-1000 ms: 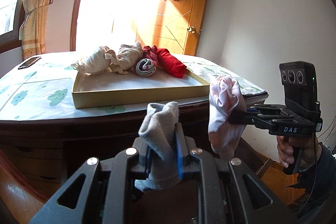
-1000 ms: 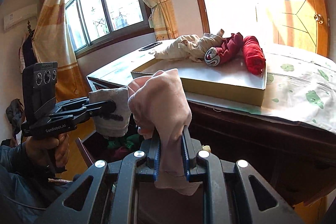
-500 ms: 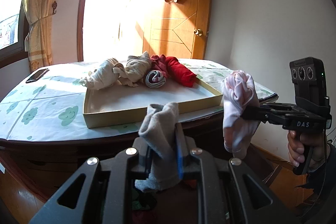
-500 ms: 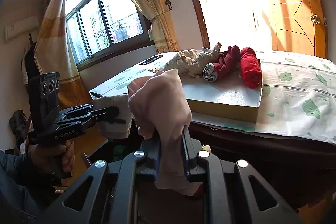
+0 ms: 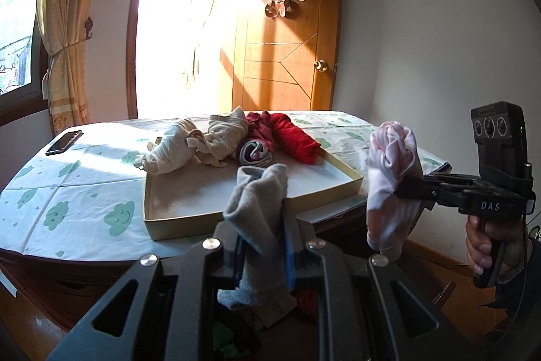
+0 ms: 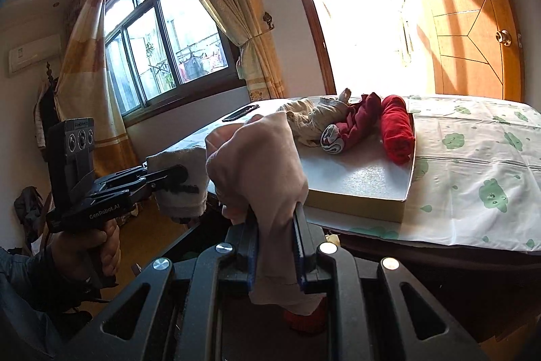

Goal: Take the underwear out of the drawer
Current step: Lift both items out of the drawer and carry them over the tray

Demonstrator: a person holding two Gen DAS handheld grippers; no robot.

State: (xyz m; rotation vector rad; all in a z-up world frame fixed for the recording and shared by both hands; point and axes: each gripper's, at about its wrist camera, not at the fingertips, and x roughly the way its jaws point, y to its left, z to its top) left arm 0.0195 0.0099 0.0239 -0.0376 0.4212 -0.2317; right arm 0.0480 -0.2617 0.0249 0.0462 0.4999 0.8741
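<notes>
Both claws have risen to desk height: left claw clamps the grey underwear, right claw the pink underwear. I watch the box: dangling cloth could snag its rim.

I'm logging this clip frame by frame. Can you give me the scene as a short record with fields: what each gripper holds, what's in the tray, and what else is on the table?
left gripper: shut on grey garment
right gripper: shut on pink garment
tray: shallow box on the table, holding beige, striped and red rolled garments at its far end
table: cloud-print cloth, phone near far left corner
</notes>
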